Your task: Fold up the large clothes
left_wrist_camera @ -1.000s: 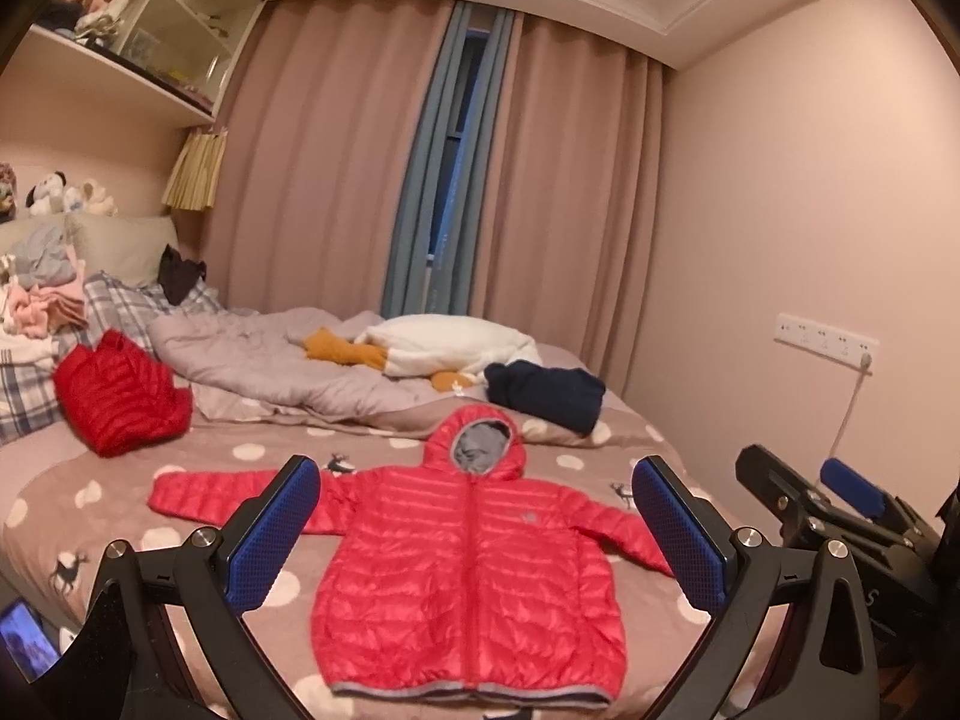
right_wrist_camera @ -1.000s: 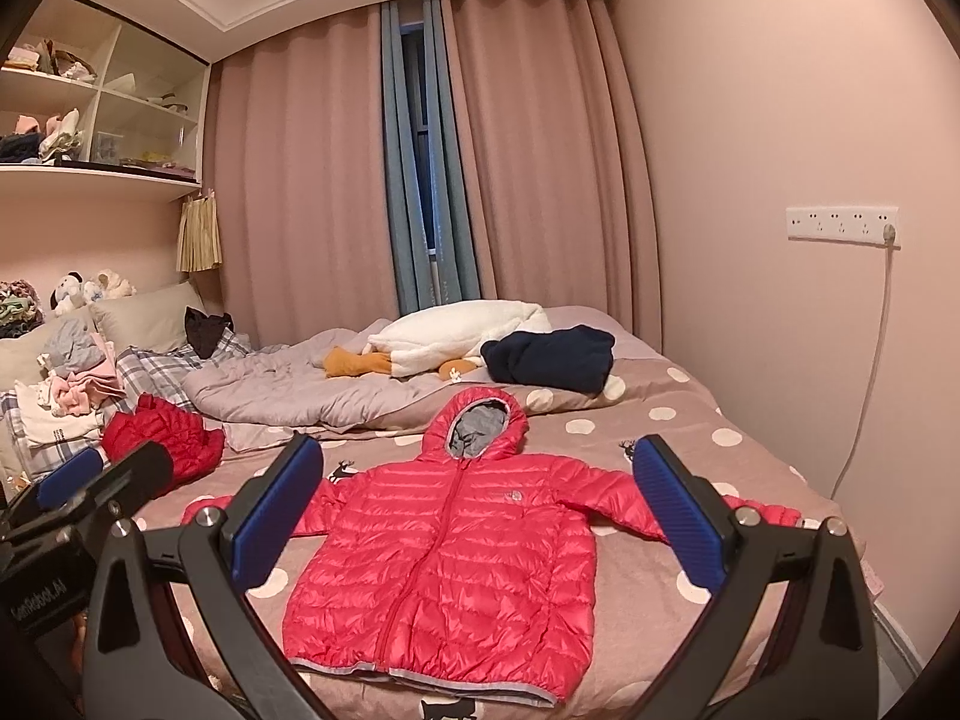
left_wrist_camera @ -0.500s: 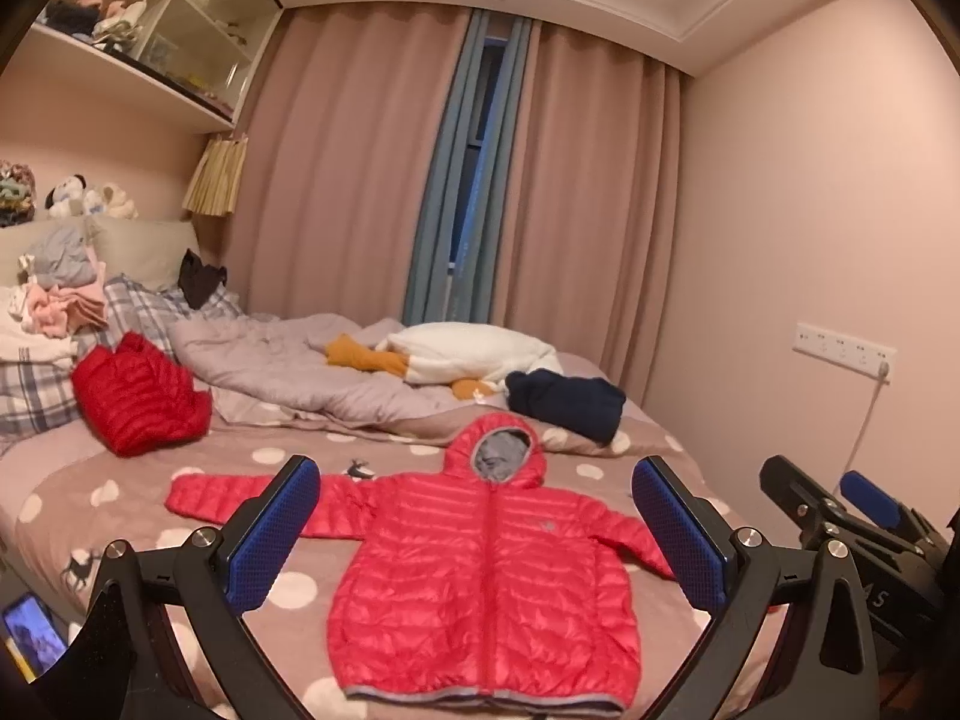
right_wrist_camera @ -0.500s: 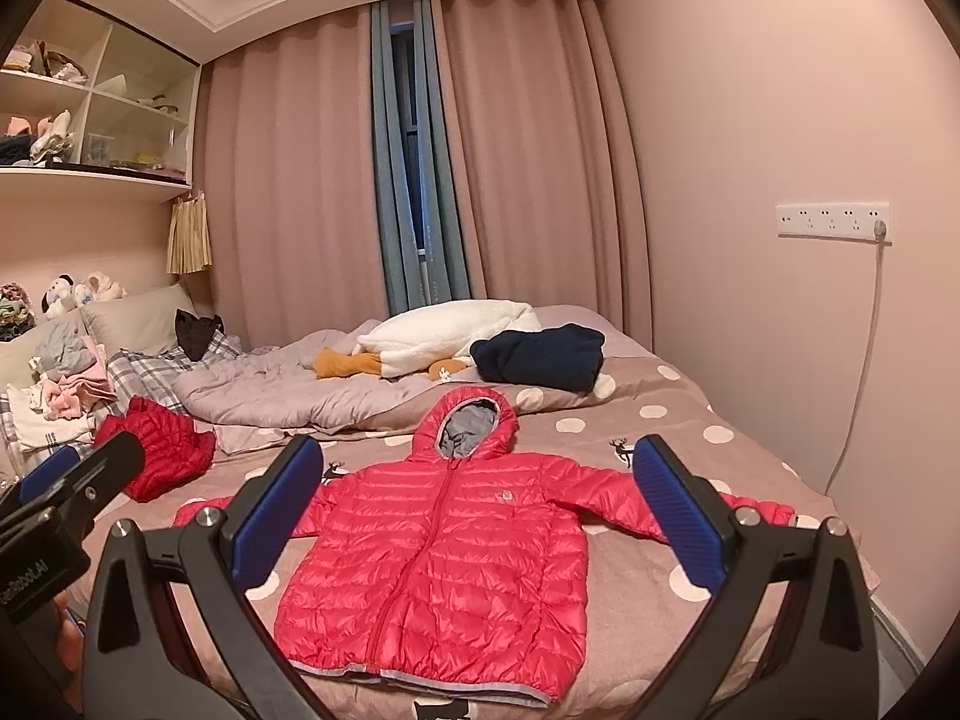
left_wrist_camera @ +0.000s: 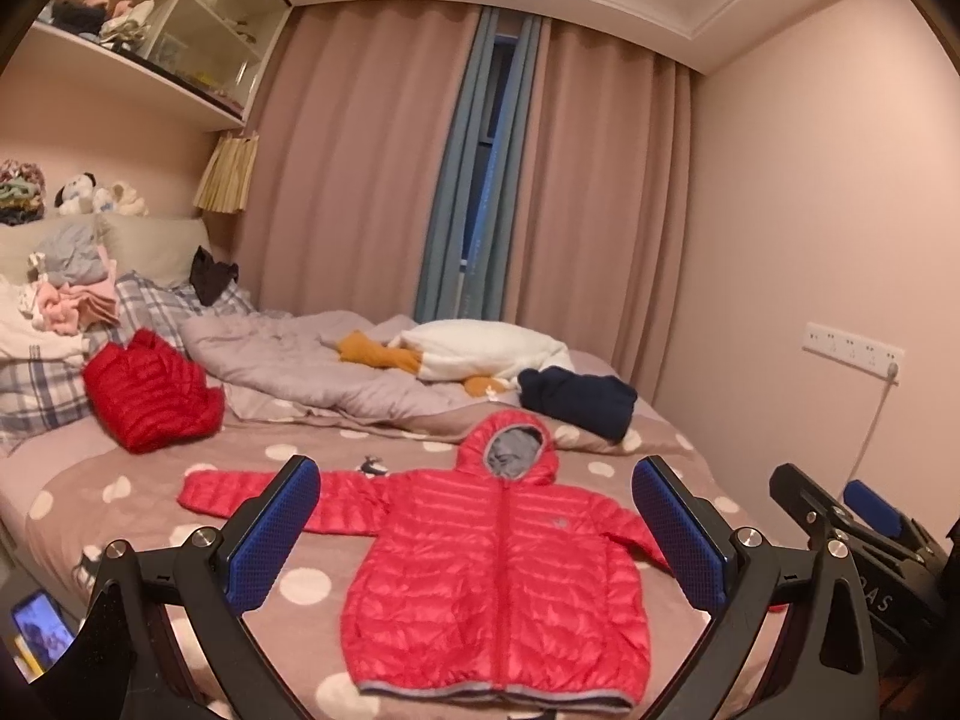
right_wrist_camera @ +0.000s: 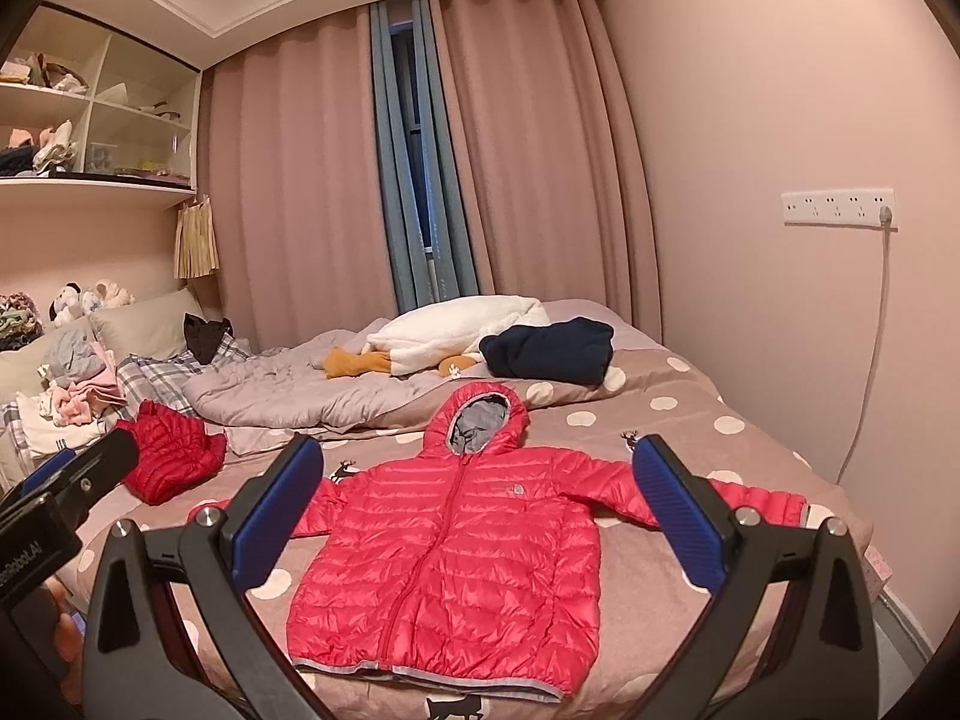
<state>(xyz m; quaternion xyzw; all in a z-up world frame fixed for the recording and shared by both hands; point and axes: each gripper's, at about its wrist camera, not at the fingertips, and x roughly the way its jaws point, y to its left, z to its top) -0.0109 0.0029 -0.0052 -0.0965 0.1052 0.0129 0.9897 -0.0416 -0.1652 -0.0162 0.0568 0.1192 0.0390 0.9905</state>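
A red hooded puffer jacket lies flat and face up on the near part of the bed, zipped shut, its hood pointing to the far side and both sleeves stretched out to left and right over the polka-dot cover. The left gripper hangs above the near edge of the bed with its blue-padded fingers spread wide, nothing between them, well apart from the jacket. The right gripper hangs the same way, its blue pads wide apart and empty, the jacket's body showing in the gap. Each tool shows at the edge of the other's view, so they hang side by side. Farther back on the left a second red puffer garment lies crumpled near a plaid pillow. A rumpled grey quilt crosses the far half of the bed, with a white plush toy and a folded navy garment just beyond the hood. Pink curtains cover the far wall, and a phone glows at the near left.
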